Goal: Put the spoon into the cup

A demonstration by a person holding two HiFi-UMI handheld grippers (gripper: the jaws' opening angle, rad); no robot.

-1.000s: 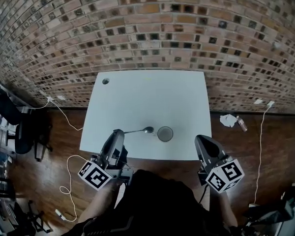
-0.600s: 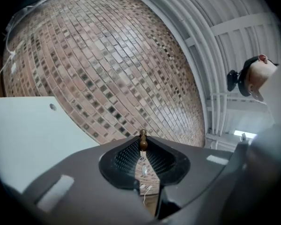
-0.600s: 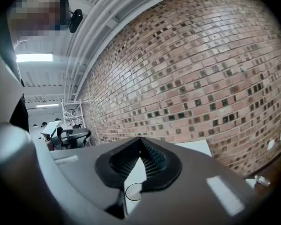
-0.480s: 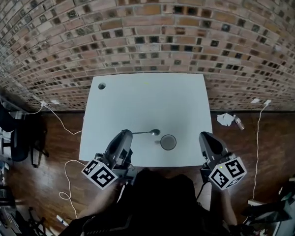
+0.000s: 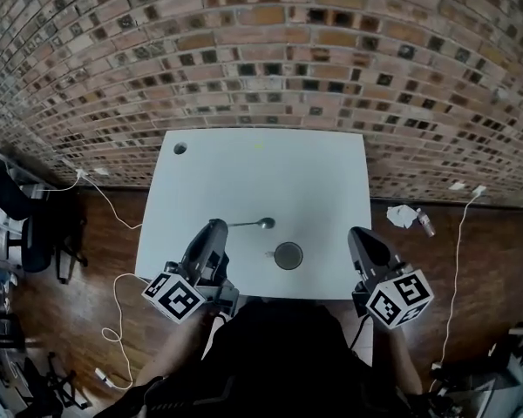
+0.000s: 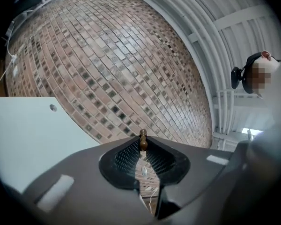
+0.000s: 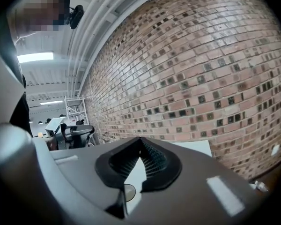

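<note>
A white table stands against a brick wall. On it, near the front edge, is a small dark cup, upright. My left gripper is shut on the handle end of a metal spoon, which sticks out to the right with its bowl left of and beyond the cup. In the left gripper view a brown bit of the spoon is pinched at the tips of the left gripper. My right gripper hovers right of the cup, shut and holding nothing. The right gripper shows the cup below its jaws.
A round cable hole is in the table's far left corner. White cables trail on the wooden floor at left and right. A dark office chair stands left; crumpled paper lies right of the table.
Both grippers have moved forward over the table. The spoon's bowl, which was just left of the cup, now sits farther beyond it. The cup has stayed put.
</note>
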